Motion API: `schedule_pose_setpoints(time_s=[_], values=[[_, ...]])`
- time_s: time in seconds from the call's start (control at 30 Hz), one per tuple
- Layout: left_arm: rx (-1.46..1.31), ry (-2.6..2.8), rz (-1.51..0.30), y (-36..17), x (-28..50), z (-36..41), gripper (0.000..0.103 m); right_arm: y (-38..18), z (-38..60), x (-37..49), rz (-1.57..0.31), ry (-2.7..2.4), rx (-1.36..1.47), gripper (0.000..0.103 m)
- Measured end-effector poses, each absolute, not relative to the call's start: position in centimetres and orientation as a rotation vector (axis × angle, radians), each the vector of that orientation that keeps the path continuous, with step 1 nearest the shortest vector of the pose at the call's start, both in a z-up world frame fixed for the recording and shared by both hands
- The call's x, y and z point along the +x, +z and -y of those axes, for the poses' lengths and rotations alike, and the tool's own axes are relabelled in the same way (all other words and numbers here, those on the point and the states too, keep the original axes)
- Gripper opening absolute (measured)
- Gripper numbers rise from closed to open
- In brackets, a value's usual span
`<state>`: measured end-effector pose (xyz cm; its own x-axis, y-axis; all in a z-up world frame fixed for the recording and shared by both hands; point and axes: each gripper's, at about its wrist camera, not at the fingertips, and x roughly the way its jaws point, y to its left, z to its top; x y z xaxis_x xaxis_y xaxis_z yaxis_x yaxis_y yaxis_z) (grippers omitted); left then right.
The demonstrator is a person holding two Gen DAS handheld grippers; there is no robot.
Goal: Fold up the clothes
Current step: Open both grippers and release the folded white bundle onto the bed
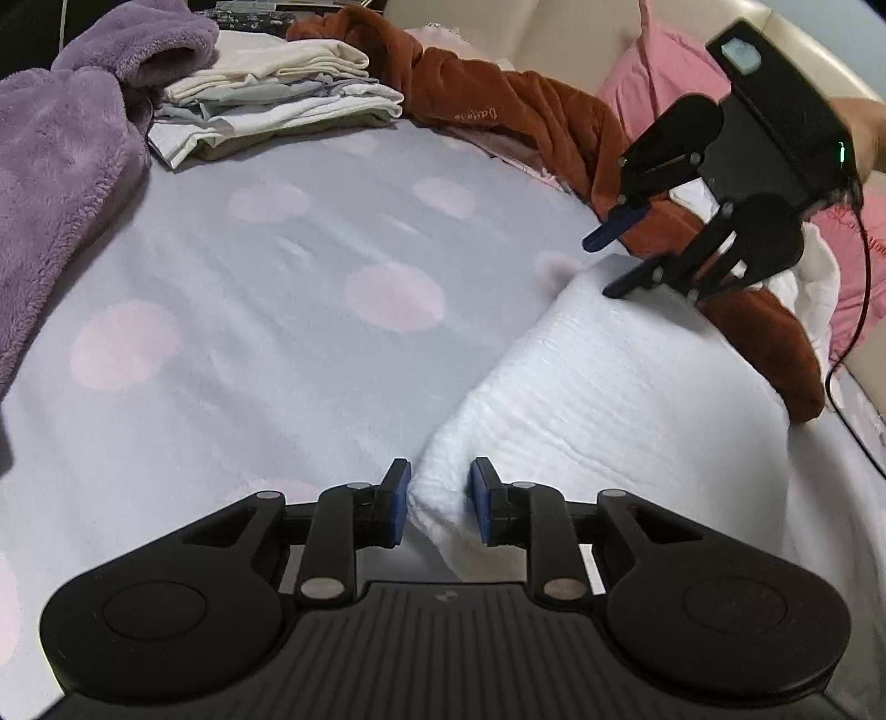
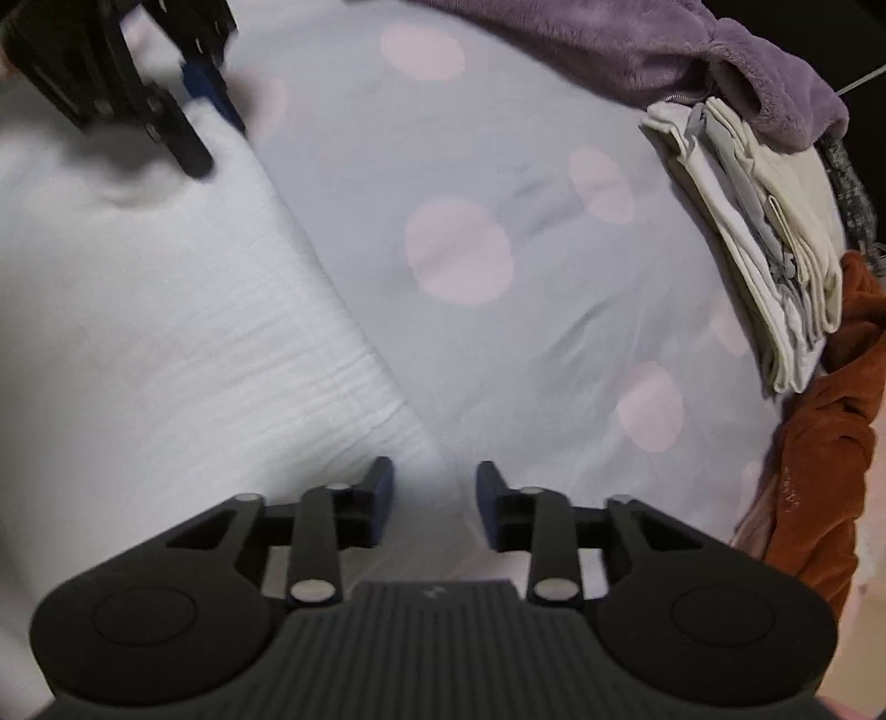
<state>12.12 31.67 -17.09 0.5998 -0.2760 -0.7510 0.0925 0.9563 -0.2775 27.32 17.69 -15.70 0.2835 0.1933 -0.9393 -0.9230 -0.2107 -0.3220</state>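
Observation:
A white ribbed cloth [image 1: 609, 399] lies folded on a pale blue bedspread with pink dots [image 1: 277, 277]. In the left wrist view my left gripper [image 1: 440, 498] stands open over the cloth's near corner, which sits loosely between the blue pads [image 1: 400, 493]. My right gripper [image 1: 606, 266] hovers open over the far corner, with nothing in it. From the right wrist view, the right gripper [image 2: 434, 482] is open at the edge of the cloth [image 2: 166, 304], above the bedspread [image 2: 498, 166]. The left gripper [image 2: 210, 130] shows blurred at the top left.
A stack of folded pale clothes [image 1: 277, 99] [image 2: 775, 266] sits at the far side. A purple fleece [image 1: 66, 166] [image 2: 664, 44], a rust-brown garment [image 1: 498, 111] [image 2: 819, 454] and a pink garment [image 1: 664, 77] lie around it. A cable [image 1: 864, 277] hangs from the right gripper.

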Motion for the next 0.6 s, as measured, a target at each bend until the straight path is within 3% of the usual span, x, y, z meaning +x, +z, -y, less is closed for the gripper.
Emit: schedule_pose_setpoints(time_s=[0.03, 0.1, 0.13, 0.4, 0.53, 0.6], values=[[-0.222, -0.195, -0.904, -17.1, 12.0, -31.8, 0.027, -16.1, -17.6, 26.9, -0.712, 1.192, -1.392, 0.039], [-0.237, -0.119, -0.905, -16.9, 11.4, -32.5, 0.031, -16.0, -17.4, 26.4, -0.633, 1.124, -1.368, 0.059], [-0.250, -0.080, -0.895, -16.5, 10.7, -32.9, 0.031, -15.6, -17.0, 26.2, -0.595, 1.089, -1.344, 0.062], [-0.315, -0.032, -0.761, -11.9, 5.4, -31.9, 0.033, -9.6, -10.5, 22.1, -0.557, 0.919, -1.004, 0.063], [-0.232, -0.123, -0.729, -11.3, 5.7, -27.1, 0.048, -9.7, -7.4, 18.8, -0.608, 0.862, -0.837, 0.063], [-0.155, -0.170, -0.717, -11.6, 6.6, -24.2, 0.049, -10.8, -6.5, 17.7, -0.652, 0.829, -0.725, 0.062]])
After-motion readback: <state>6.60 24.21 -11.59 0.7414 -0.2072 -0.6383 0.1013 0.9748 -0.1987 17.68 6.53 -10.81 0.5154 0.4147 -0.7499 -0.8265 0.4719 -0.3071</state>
